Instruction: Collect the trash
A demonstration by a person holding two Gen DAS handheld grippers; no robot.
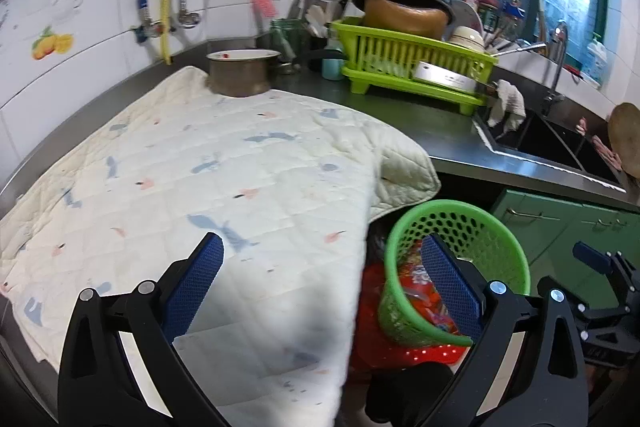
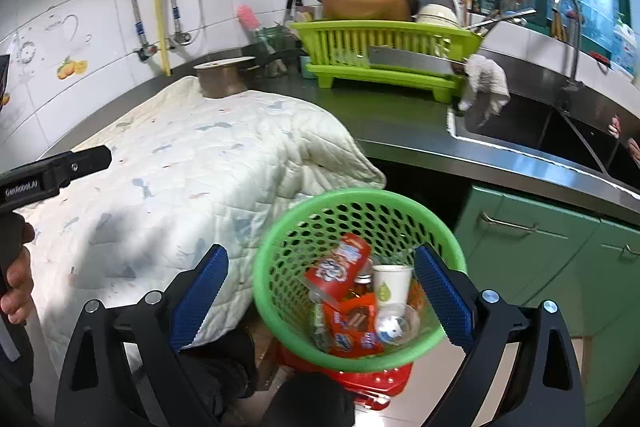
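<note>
A green perforated trash basket [image 2: 280,267] stands below the counter edge on a red stool [image 2: 376,383]. It holds red snack wrappers [image 2: 338,267], a white paper cup [image 2: 391,285] and a small bottle. My right gripper [image 2: 320,299] is open above the basket, empty. My left gripper [image 1: 324,279] is open and empty over the hanging edge of a quilted white cloth [image 1: 200,167]; the basket [image 1: 504,239] is at its right finger. The cloth [image 2: 180,167] shows no trash on it.
A brown pot [image 1: 240,75] sits at the cloth's far edge. A green dish rack [image 1: 408,67] with bowls and a cleaver stands behind. A sink [image 2: 532,127] with a rag [image 2: 486,83] is to the right. Green cabinets [image 2: 560,267] are below.
</note>
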